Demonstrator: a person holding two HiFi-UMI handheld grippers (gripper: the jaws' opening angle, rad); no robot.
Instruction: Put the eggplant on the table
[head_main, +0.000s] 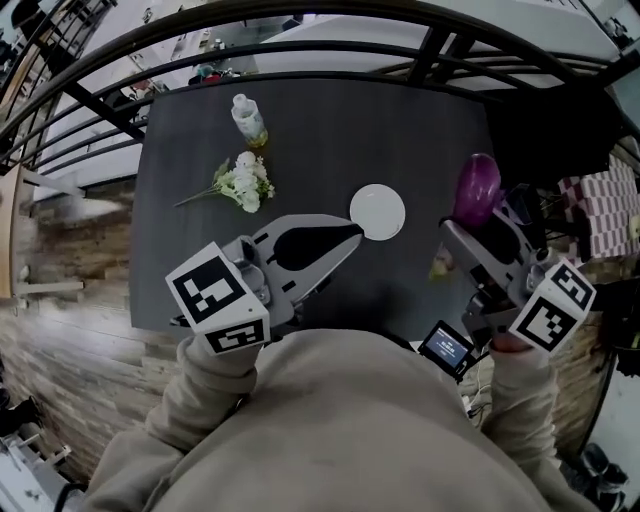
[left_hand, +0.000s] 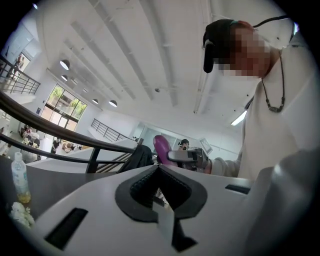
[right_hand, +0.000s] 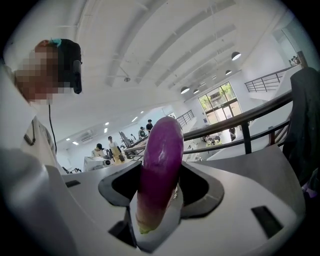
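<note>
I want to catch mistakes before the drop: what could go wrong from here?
1. The right gripper grips the eggplant near its pale end, with most of its length sticking out past the jaws, so it might pivot or slip.
2. The eggplant hangs at the right edge of the table; released there, it could roll off.
3. The plate lies close by; a careless drop might land on it.

Left tool (head_main: 352, 234) forward, jaws seemingly together, empty; right tool (head_main: 476, 212) clamps eggplant (head_main: 477, 185), jaws wide.
</note>
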